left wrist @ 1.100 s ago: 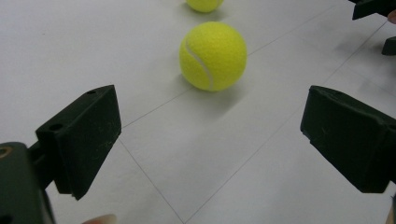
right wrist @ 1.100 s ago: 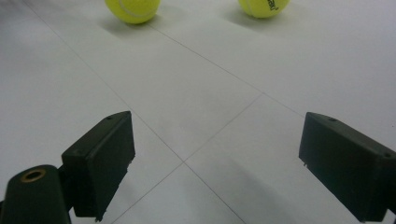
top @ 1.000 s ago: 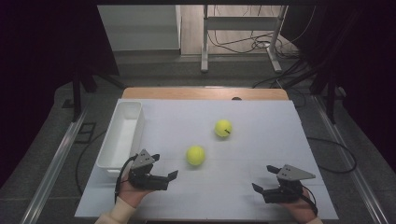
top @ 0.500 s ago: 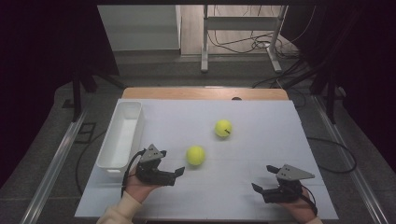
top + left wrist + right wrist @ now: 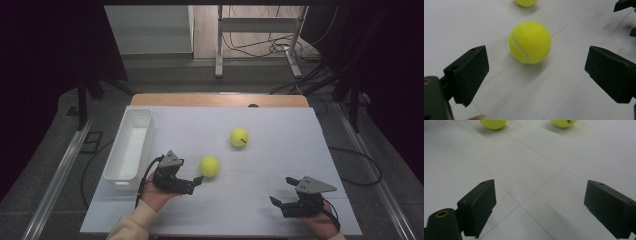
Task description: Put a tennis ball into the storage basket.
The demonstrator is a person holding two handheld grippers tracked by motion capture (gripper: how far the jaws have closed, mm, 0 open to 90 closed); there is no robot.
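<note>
On the white desk (image 5: 280, 150), a long white bin (image 5: 129, 145) lies at the left, with two tennis balls near the middle. The left gripper (image 5: 192, 184), jaws spread wide, faces the nearer ball (image 5: 209, 166), just short of it. To grasp well, it should advance until the ball sits centred between the jaws, then close gently. The right gripper (image 5: 277, 204) rests apart, jaws wide too.

Place: lab or test room set up for recording.
Tabletop: plain white board (image 5: 280, 135) laid over a wooden top, ruled with thin seams.
Surroundings: dark black curtains (image 5: 45, 55) on both sides; grey carpeted floor (image 5: 50, 165).
Clutter: loose black cables (image 5: 260, 47) by a grey metal stand (image 5: 220, 45); metal rails (image 5: 60, 170) along the floor.
</note>
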